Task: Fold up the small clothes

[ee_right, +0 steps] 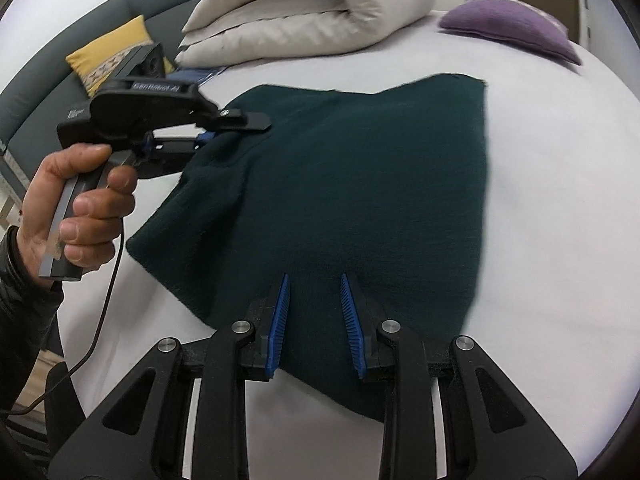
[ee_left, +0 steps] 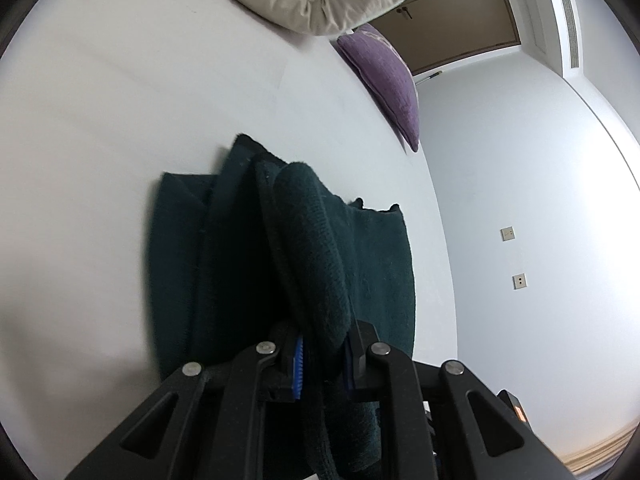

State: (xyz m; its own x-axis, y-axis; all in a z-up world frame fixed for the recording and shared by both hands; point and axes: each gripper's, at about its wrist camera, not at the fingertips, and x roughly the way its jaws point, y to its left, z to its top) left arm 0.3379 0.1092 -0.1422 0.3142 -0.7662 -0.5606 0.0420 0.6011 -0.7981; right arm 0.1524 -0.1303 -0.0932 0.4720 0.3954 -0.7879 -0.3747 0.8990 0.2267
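Note:
A dark green knitted garment (ee_right: 340, 184) lies spread on the white bed (ee_right: 560, 240). My left gripper (ee_left: 322, 360) is shut on a bunched fold of the garment (ee_left: 316, 248) and lifts it off the sheet. In the right wrist view the left gripper (ee_right: 208, 136) grips the garment's left edge, held in a hand. My right gripper (ee_right: 314, 312) is open, with its blue pads (ee_right: 280, 320) just above the garment's near edge and nothing between them.
A rolled cream duvet (ee_right: 312, 12) lies at the head of the bed. A purple cushion (ee_right: 512, 28) sits at the far right and a yellow cushion (ee_right: 108, 56) against the grey headboard (ee_right: 60, 56) at the left. A cable (ee_right: 108, 300) hangs from the left gripper's handle.

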